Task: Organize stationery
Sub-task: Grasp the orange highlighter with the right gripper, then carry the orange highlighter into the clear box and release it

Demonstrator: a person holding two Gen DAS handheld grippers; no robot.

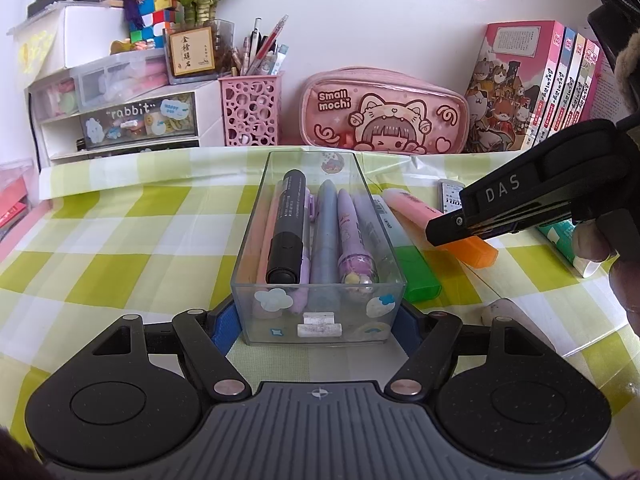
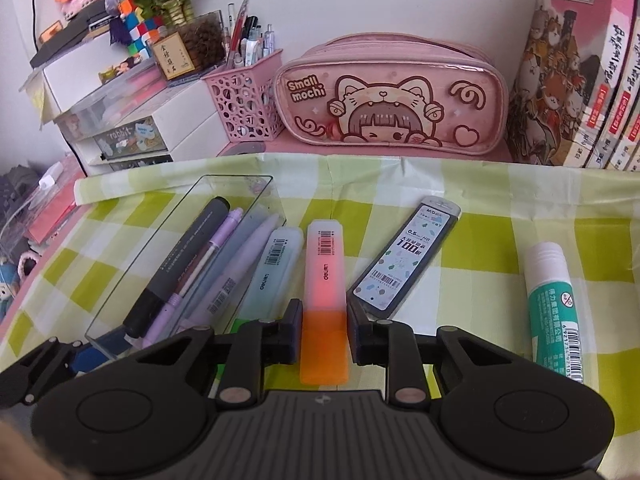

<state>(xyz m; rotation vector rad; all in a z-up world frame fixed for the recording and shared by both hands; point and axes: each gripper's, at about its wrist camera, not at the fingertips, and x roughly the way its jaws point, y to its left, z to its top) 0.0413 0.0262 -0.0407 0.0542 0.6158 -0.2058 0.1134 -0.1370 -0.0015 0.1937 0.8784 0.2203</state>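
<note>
The left wrist view sits low behind the left hand-held gripper (image 1: 318,328), looking forward and downward along its fingers, very near the end of the clear rectangular plastic box (image 1: 320,248) on the green-and-white checked tabletop (image 1: 120,248). The right wrist view looks more steeply down from just right of that clear box (image 2: 180,264), close over the pale pink highlighter with an orange cap (image 2: 324,300). Both face the white back wall and share the box, the highlighter (image 1: 440,224) and the pink "Small mochi" pencil case (image 1: 384,114) (image 2: 392,108).
</note>
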